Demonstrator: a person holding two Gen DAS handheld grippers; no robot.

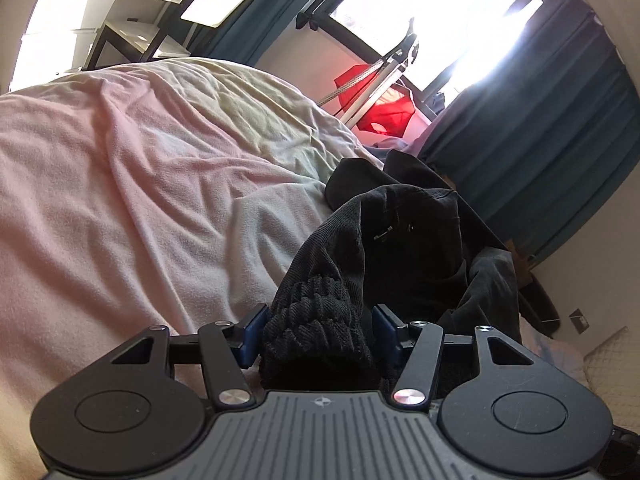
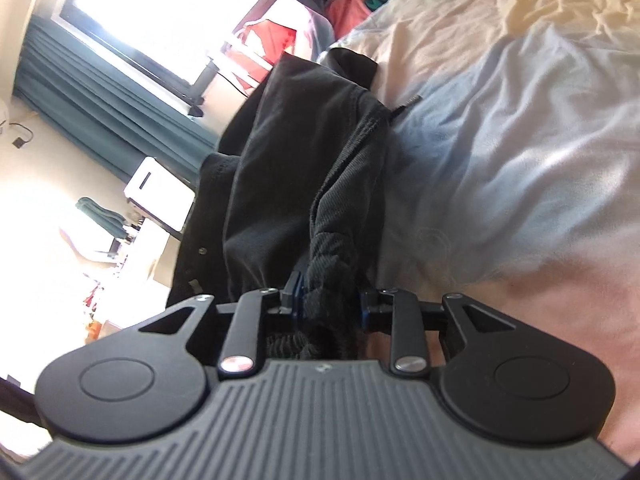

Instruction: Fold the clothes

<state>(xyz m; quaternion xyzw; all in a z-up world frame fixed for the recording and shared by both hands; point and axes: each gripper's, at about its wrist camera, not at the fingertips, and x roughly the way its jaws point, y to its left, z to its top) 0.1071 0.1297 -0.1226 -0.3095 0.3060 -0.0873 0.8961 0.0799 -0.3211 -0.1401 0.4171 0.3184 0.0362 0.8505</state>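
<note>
In the left wrist view the pink blanket [image 1: 132,184] on the bed fills the left and centre of the frame, and the black garment [image 1: 404,240] lies bunched at the lower centre and right, its ribbed cuff [image 1: 316,320] pushed in between the fingers [image 1: 256,330] of the left gripper [image 1: 320,330]. The fingers stand about half open; the left one sits against the cuff while a narrow gap shows beside the right one, so I judge this a loose hold at best. A lift from here could let the cuff slide out.

In the right wrist view the same garment runs from the upper centre down to the lower centre, draped along the bed edge with the blanket to its right. The right gripper [image 2: 330,302] is fairly narrow, its fingers [image 2: 295,294] closed around a twisted rope of the dark cloth.

The risks, as I judge them: the cloth is gathered into thick wads rather than held by an edge, so pulling the two grips apart may spread it crooked, and the part hanging at the bed edge could drag the garment toward the floor.
</note>
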